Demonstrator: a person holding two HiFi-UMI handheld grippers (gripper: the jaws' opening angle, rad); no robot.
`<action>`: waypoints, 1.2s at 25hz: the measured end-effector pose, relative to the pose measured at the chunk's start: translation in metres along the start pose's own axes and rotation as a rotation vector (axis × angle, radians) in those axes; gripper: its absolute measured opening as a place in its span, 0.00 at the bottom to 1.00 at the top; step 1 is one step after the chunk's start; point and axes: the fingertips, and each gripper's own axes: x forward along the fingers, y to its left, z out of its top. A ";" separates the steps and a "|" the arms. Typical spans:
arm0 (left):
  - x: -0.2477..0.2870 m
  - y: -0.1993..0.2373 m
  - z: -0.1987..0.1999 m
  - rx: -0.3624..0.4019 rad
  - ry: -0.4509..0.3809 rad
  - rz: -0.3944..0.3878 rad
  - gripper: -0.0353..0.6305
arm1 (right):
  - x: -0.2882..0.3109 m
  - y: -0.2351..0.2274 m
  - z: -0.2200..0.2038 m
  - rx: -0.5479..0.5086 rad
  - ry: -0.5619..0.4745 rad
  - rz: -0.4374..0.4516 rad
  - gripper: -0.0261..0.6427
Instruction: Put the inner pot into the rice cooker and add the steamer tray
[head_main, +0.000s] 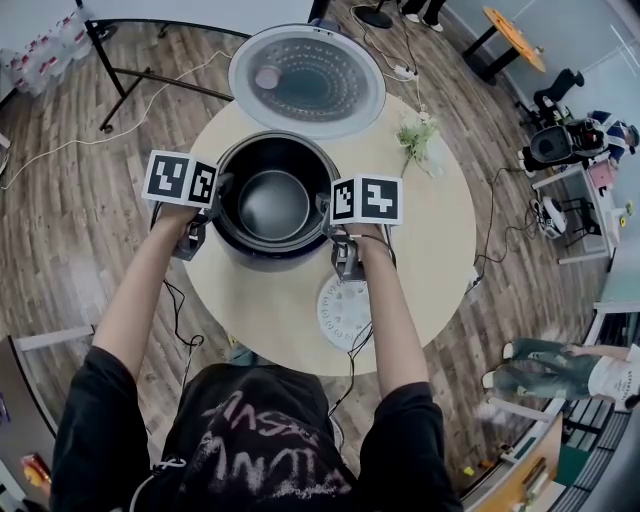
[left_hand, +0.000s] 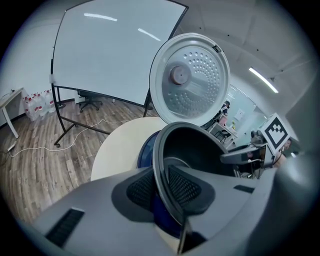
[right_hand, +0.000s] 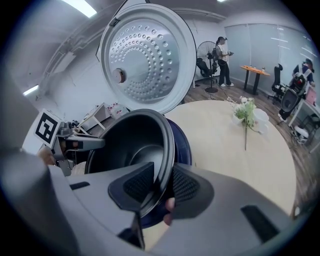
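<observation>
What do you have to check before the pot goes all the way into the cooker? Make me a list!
1. The lid is open and out of the way: ok.
2. The left gripper has its jaws clamped on the inner pot rim: ok.
3. The right gripper has its jaws clamped on the opposite rim: ok.
4. The inner pot is lined up with the blue rice cooker: ok.
5. The pot is seated all the way down: cannot tell.
6. The steamer tray is waiting on the table beside the cooker: ok.
</observation>
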 end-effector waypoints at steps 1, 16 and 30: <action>0.000 0.000 -0.001 0.002 0.002 -0.001 0.20 | 0.000 0.000 -0.001 -0.003 -0.001 -0.003 0.20; -0.004 0.005 -0.005 0.061 0.068 0.020 0.23 | -0.003 0.005 -0.005 -0.007 0.019 0.027 0.28; -0.012 0.008 -0.003 0.064 0.024 0.004 0.21 | -0.019 0.001 -0.006 0.006 -0.060 0.029 0.28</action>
